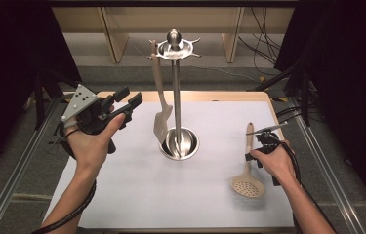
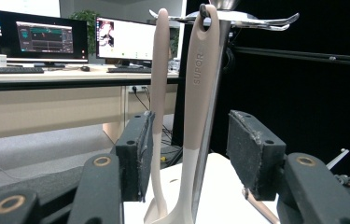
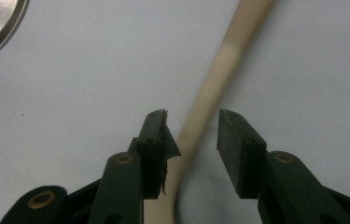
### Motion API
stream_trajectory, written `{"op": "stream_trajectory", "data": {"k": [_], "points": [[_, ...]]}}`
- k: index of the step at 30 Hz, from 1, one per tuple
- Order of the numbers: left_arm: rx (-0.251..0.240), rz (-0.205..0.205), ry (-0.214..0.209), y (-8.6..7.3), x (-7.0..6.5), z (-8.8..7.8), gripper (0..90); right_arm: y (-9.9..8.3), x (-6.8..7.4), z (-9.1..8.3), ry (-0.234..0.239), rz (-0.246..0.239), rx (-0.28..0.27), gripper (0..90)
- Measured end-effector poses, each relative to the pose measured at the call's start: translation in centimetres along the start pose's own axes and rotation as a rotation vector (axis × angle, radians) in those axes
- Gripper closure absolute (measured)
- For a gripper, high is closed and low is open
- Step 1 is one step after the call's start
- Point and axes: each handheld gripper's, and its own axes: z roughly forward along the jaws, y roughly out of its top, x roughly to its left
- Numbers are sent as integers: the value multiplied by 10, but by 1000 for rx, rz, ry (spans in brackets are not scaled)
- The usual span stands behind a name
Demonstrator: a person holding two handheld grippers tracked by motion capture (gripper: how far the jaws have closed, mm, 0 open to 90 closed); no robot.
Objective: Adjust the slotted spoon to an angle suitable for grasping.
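A steel utensil stand (image 1: 176, 97) rises from its round base (image 1: 179, 144) at the table's middle. A beige slotted spatula (image 1: 161, 100) hangs from its top ring. My left gripper (image 1: 124, 101) is held up to the left of the stand and is open. In the left gripper view two beige handles (image 2: 199, 84) hang beyond its gripper (image 2: 189, 135), apart from the pads. At the right a beige skimmer spoon (image 1: 248, 181) lies flat. My right gripper (image 1: 257, 146) points down over its handle (image 3: 219, 70). That gripper (image 3: 193, 119) is open, its jaws astride the handle.
A white mat (image 1: 171, 200) covers the wooden table (image 1: 205, 95). Metal rails run along both sides and black curtains stand left and right. Desk legs and cables lie beyond the far edge. Monitors (image 2: 37, 37) on a desk are far off in the left gripper view.
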Motion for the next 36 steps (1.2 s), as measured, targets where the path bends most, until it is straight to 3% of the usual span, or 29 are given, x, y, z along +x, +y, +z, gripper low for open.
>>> {"op": "stream_trajectory", "data": {"k": [6, 8, 11, 15, 16, 19, 20, 22, 23, 24, 26, 27, 28, 29, 32, 34, 36], "points": [[10, -4, -8, -1, -1, 2, 496, 0, 1, 7, -8, 29, 41, 632], [12, -4, -10, -1, -1, 2, 495, 0, -1, 11, -17, 5, 21, 631], [16, -4, -10, -2, 0, 2, 494, 2, 2, 11, -20, 38, 64, 627], [18, -6, -10, -2, 0, 2, 493, 3, 2, 13, -25, 28, 70, 628], [19, -6, -10, -2, 0, 2, 493, 3, 4, 14, -33, 62, 79, 629], [22, -5, -11, -2, 0, 3, 492, 4, 1, 16, -31, 33, 72, 632], [24, -5, -11, -3, 0, 3, 492, 5, 4, 15, -26, 70, 100, 635], [26, -7, -11, -3, 0, 3, 492, 6, 2, 18, -31, 45, 94, 640], [26, -5, -11, -3, 0, 3, 492, 7, 4, 18, -28, 76, 113, 645], [27, -7, -11, -3, 0, 4, 492, 7, 1, 20, -59, 39, 89, 648], [29, -5, -12, -3, 0, 4, 491, 8, 3, 19, -36, 40, 103, 662], [31, -6, -12, -4, 0, 4, 491, 9, 4, 19, -33, 67, 121, 672], [32, -8, -13, -4, 0, 4, 490, 9, 1, 21, -52, 33, 97, 684], [34, -8, -12, -4, 1, 4, 490, 10, 4, 19, -19, 67, 136, 688], [36, -8, -11, -4, 1, 4, 490, 11, 4, 20, -26, 70, 143, 697], [37, -8, -10, -4, 1, 4, 489, 11, 5, 19, -15, 119, 141, 703], [37, -9, -11, -4, 1, 3, 489, 11, 5, 19, -16, 128, 155, 712]]}}
